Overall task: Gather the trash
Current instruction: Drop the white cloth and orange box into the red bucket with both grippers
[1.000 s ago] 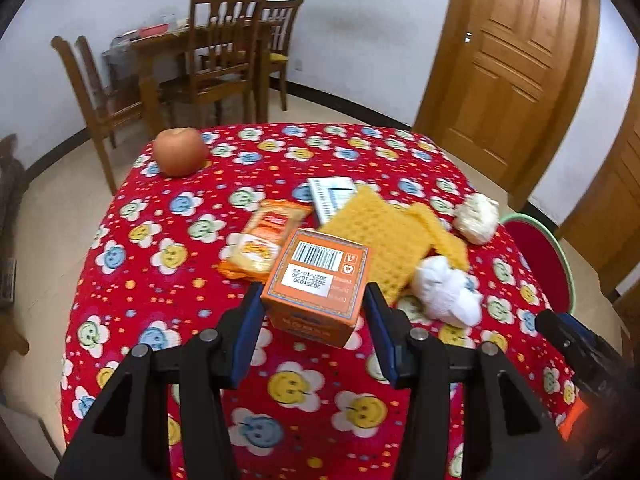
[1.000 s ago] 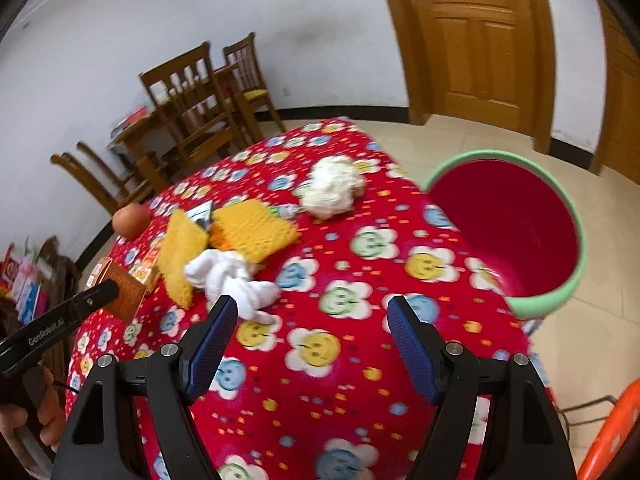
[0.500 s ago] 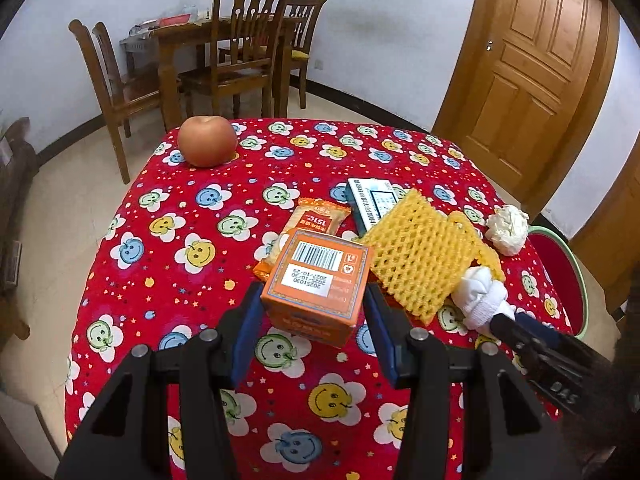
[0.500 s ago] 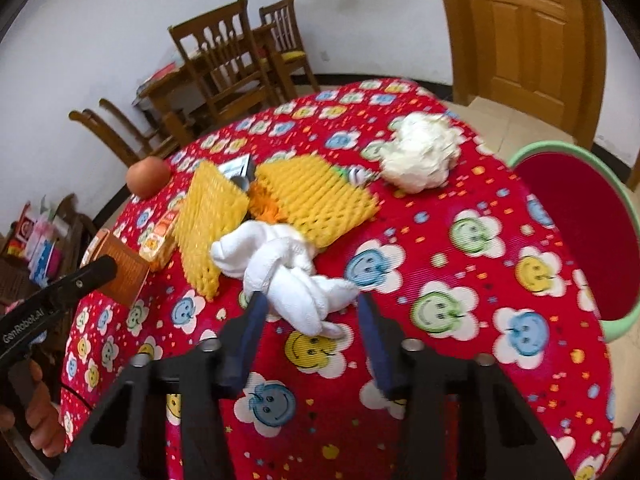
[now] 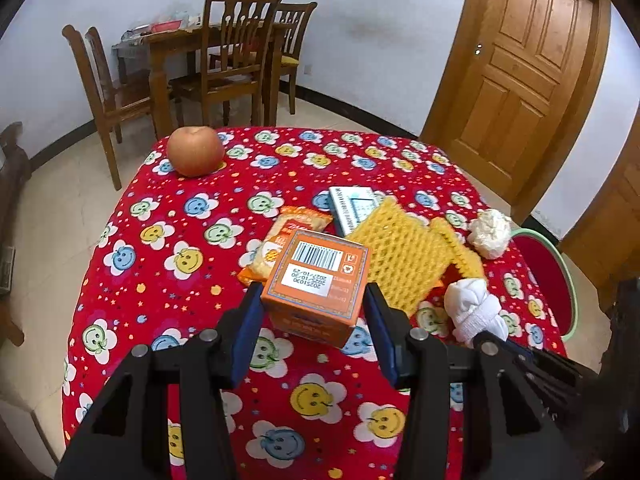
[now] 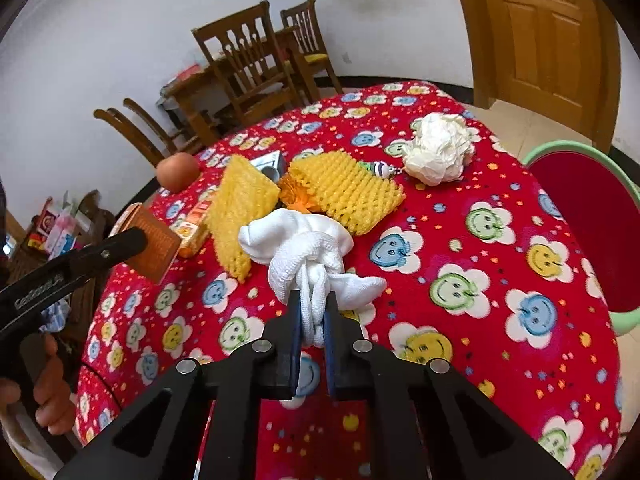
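Table: one, under a red tablecloth [image 5: 168, 280] printed with smiley flowers.
Orange cartons: one small orange box [image 5: 318, 280] with a barcode on top.
Left gripper [image 5: 316, 320]: fingers partly open and pressed against both sides of the orange box, which it holds above the cloth.
White cloths: one knotted white cloth [image 6: 308, 256], lying near the table's front edge, just beside the yellow nets.
Right gripper [image 6: 311, 320]: its jaws have just been closing and now stand nearly together, pinching a fold of the white cloth between the blue pads [image 6: 295, 320].
Foam fruit nets: two, yellow [image 6: 348, 188], side by side mid-table, one partly over the other.
Snack packets: one orange snack wrapper [image 5: 280, 240], behind the held box.
Printed cards or packs: one pale blue-white flat pack [image 5: 352, 208], partly under a net; what it is cannot be read.
Paper wads: one crumpled white paper ball [image 6: 438, 150], near the table's right edge.
Apples: one apple [image 5: 195, 151], far left corner.
Bins: one red basin with a green rim [image 6: 592, 220], on the floor beside the table.
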Demonstrator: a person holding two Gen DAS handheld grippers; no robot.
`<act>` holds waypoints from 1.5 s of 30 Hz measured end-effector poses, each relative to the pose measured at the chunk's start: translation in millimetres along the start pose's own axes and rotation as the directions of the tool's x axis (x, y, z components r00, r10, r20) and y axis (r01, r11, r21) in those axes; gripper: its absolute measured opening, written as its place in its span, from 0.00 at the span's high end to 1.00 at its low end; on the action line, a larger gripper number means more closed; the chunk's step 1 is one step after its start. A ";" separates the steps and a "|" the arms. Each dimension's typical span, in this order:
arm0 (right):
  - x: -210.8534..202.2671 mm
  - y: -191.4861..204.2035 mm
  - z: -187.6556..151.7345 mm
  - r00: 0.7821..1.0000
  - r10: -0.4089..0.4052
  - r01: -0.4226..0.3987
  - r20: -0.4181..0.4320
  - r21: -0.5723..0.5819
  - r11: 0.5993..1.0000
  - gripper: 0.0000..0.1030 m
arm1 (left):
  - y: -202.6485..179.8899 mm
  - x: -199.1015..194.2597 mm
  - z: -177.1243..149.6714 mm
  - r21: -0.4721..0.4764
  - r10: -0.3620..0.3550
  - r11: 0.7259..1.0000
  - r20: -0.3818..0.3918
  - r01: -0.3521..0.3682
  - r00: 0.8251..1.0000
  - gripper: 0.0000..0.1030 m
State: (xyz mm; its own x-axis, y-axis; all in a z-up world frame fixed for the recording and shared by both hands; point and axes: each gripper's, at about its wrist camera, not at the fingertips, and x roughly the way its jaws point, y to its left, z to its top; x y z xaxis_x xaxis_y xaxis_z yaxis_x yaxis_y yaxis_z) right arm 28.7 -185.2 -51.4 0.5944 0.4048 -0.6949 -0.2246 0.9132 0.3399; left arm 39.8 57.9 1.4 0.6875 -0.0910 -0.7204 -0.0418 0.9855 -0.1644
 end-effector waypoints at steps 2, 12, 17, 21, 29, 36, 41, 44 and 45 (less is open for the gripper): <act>-10.8 -0.5 -3.0 1.000 0.003 -0.003 0.014 0.001 1.000 0.91 | -4.4 -3.6 0.8 0.007 -0.012 1.000 0.005 0.012 1.000 0.51; -60.7 -19.9 -7.6 0.995 -0.032 0.027 0.100 0.042 0.999 0.91 | -42.8 -21.0 4.9 0.064 -0.086 0.994 0.020 0.084 0.996 0.51; -81.8 -37.3 -5.8 0.987 -0.065 0.054 0.146 0.077 0.996 0.91 | -67.4 -23.6 9.1 0.099 -0.133 0.986 0.018 0.131 0.991 0.51; -98.8 -54.2 -4.4 0.979 -0.100 0.081 0.179 0.111 0.991 0.91 | -91.0 -23.6 13.1 0.132 -0.171 0.977 0.013 0.168 0.985 0.51; -119.4 -92.9 0.2 0.959 -0.184 0.145 0.215 0.184 0.972 0.91 | -148.6 -17.6 17.1 0.225 -0.251 0.943 -0.002 0.245 0.968 0.51; -120.7 -134.8 4.6 0.947 -0.251 0.194 0.202 0.267 0.944 0.91 | -192.0 -1.1 19.3 0.283 -0.293 0.915 -0.024 0.288 0.956 0.51; -117.1 -162.9 5.3 0.943 -0.281 0.216 0.181 0.309 0.926 0.91 | -219.2 16.4 21.6 0.316 -0.317 0.895 -0.046 0.315 0.947 0.51; -113.2 -176.2 5.2 0.941 -0.294 0.227 0.168 0.330 0.916 0.91 | -234.5 27.8 22.3 0.331 -0.326 0.885 -0.061 0.327 0.944 0.51; -110.8 -181.7 6.0 0.940 -0.299 0.233 0.162 0.337 0.912 0.91 | -239.8 32.4 22.3 0.337 -0.328 0.882 -0.067 0.331 0.942 0.51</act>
State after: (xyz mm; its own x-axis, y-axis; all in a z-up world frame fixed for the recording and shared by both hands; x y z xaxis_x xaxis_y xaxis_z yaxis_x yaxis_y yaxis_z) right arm 8.3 -396.3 -32.3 0.7509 0.0999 -0.6528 0.1934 0.9119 0.3620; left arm 88.3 -178.1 32.5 0.6128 -0.4187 -0.6702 0.4347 0.8869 -0.1565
